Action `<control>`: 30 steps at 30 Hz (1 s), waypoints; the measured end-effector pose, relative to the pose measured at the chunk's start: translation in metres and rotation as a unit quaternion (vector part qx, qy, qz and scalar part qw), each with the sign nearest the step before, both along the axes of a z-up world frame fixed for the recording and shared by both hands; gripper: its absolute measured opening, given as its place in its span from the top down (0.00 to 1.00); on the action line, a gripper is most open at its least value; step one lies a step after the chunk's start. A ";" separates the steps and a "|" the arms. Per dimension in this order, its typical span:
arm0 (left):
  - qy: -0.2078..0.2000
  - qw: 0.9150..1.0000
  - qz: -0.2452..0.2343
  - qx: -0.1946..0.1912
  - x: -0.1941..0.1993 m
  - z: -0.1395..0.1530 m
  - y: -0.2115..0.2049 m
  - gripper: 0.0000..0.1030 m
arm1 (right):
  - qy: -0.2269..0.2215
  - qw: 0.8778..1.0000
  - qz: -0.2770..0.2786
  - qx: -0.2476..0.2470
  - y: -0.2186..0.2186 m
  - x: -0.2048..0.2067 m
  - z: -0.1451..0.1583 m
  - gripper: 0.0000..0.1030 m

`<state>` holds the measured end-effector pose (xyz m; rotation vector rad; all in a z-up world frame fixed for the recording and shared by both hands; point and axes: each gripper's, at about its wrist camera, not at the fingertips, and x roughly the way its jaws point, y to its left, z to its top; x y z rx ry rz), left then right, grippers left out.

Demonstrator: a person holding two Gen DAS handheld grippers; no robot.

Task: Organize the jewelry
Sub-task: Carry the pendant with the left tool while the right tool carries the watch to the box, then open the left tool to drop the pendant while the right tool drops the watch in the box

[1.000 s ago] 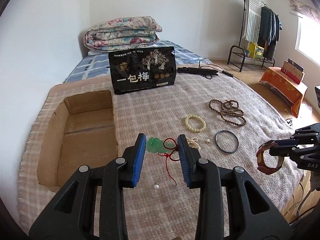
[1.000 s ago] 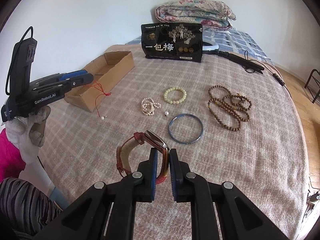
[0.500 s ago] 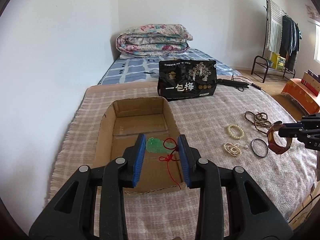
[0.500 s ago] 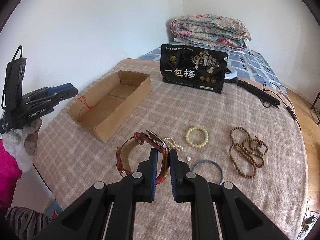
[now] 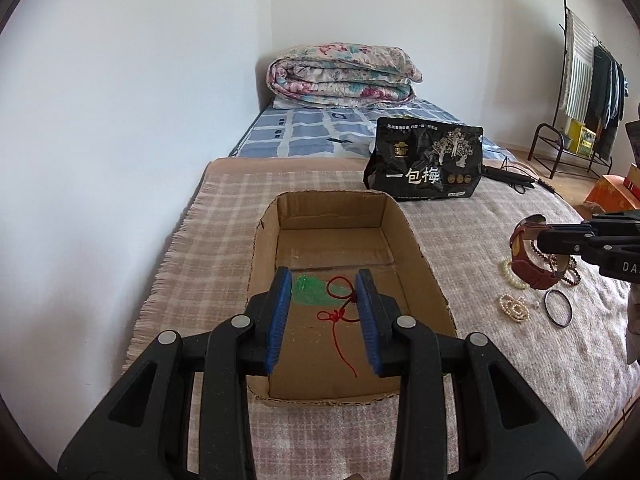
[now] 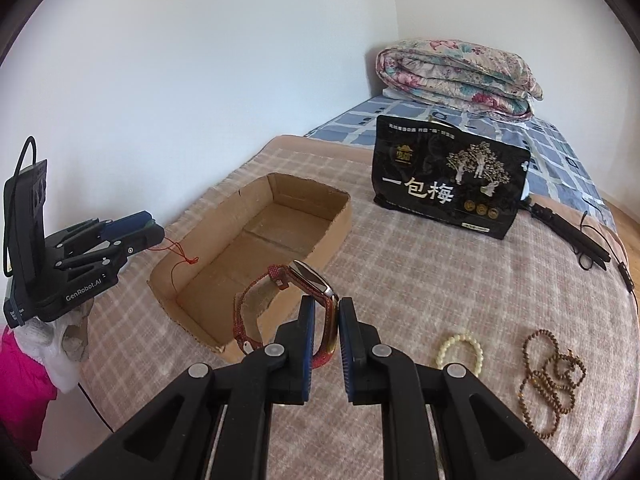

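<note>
1. Left gripper [image 5: 323, 303]: jaws partly spread, pinching a green pendant [image 5: 310, 289] crosswise between the pads; its red cord [image 5: 341, 322] hangs free. Held over the near half of the cardboard box [image 5: 416, 248], probably so a release drops it straight in.
2. Right gripper [image 6: 323, 322]: jaws almost pressed together, clamped on the strap of a red watch [image 6: 288, 292]. Watch is carried in the air just right of the box's near corner, not yet over it; likely second in line for the box.
3. Box floor looks bare in both views; sorting judged barely begun.
4. Left on the blanket [image 6: 440, 280], right of the box: cream bead bracelet [image 6: 460, 350], brown bead string [image 6: 550, 380], pearl strand [image 5: 514, 307], dark bangle [image 5: 558, 307]. All well apart from the box.
5. Surface is a bed under a soft checked blanket, so small pieces may sink into it or snag.
6. Far side: black snack bag [image 6: 448, 184] standing upright, folded quilt [image 5: 340, 76] against the white wall, clothes rack [image 5: 580, 80] far right.
</note>
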<state>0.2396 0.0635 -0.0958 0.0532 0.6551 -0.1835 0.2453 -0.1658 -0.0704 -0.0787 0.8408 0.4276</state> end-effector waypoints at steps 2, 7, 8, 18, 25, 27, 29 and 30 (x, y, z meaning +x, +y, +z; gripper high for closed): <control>0.003 1.000 0.003 -0.004 0.004 -0.003 0.004 0.68 | 0.003 1.000 0.005 0.001 0.011 0.007 -0.004 0.90; 0.014 1.000 0.006 -0.004 0.008 -0.014 0.008 0.68 | 0.014 1.000 0.011 0.008 0.035 0.023 -0.018 0.90; 0.016 1.000 0.007 -0.004 0.008 -0.016 0.010 0.68 | 0.017 1.000 0.012 0.011 0.038 0.026 -0.021 0.90; 0.031 0.999 0.011 0.000 0.011 -0.030 0.013 0.68 | 0.031 0.999 0.019 0.011 0.070 0.044 -0.040 0.90; 0.039 0.999 0.012 0.004 0.011 -0.036 0.014 0.68 | 0.034 0.999 0.021 0.002 0.083 0.047 -0.046 0.85; 0.044 0.999 0.012 0.006 0.012 -0.036 0.014 0.68 | 0.040 0.999 0.021 0.003 0.082 0.049 -0.049 0.80; 0.047 0.999 0.012 0.002 0.012 -0.036 0.014 0.68 | 0.045 0.999 0.025 0.016 0.080 0.048 -0.050 0.68; 0.050 0.999 0.013 -0.001 0.012 -0.036 0.015 0.62 | 0.043 0.999 0.023 0.017 0.079 0.047 -0.049 0.68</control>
